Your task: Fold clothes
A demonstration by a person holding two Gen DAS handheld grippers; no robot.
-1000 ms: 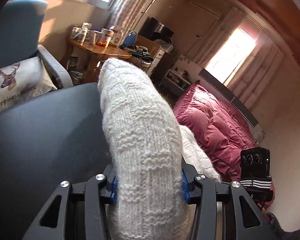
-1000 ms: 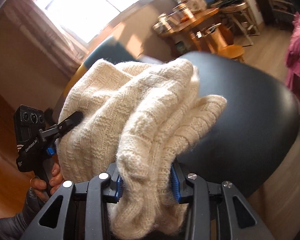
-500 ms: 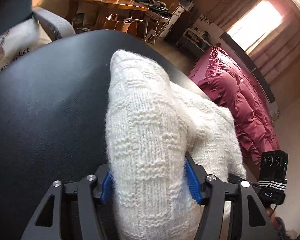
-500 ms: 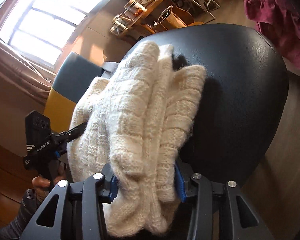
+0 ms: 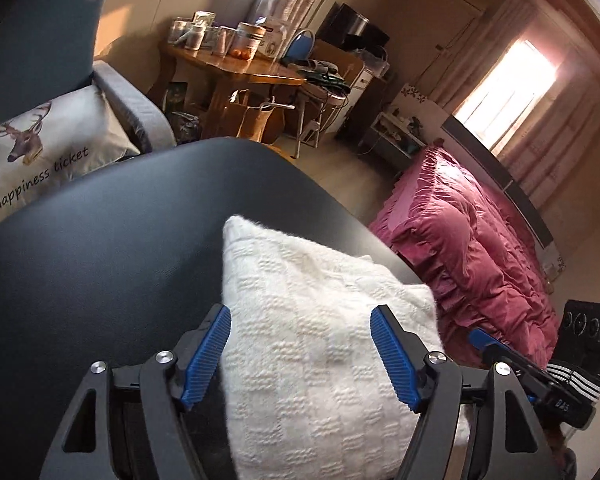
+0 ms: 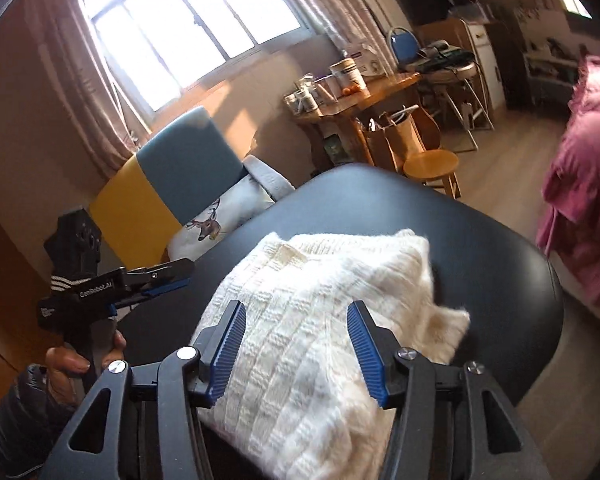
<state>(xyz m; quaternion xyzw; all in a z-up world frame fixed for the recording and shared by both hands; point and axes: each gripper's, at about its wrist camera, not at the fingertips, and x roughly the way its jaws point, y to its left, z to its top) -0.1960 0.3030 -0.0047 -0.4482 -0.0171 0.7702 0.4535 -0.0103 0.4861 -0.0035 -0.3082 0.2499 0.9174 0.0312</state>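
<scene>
A cream knitted sweater [image 5: 300, 264] lies folded in a thick bundle on the round black table [image 5: 100, 260]. My left gripper [image 5: 300, 314] is open, its blue pads [image 5: 208, 356] standing on either side of the bundle's near end without pinching it. In the right wrist view the same sweater [image 6: 340, 264] rests on the table [image 6: 500, 280], and my right gripper [image 6: 295, 308] is open astride its near edge. The left gripper [image 6: 160, 278] shows there at the left, held by a hand [image 6: 76, 360]. The right gripper's finger [image 5: 500, 350] shows at the right of the left wrist view.
A blue and yellow armchair [image 6: 188, 160] with a deer cushion [image 5: 40, 152] stands behind the table. Further back are a wooden table [image 5: 236, 68] with jars, a paper bag [image 6: 396, 136] and a round stool [image 6: 432, 164]. A bed with a pink cover [image 5: 472, 240] lies to the right.
Both grippers were shut on the sweater and held it up. It now lies flat on the table, and both grippers have opened and let go of it.
</scene>
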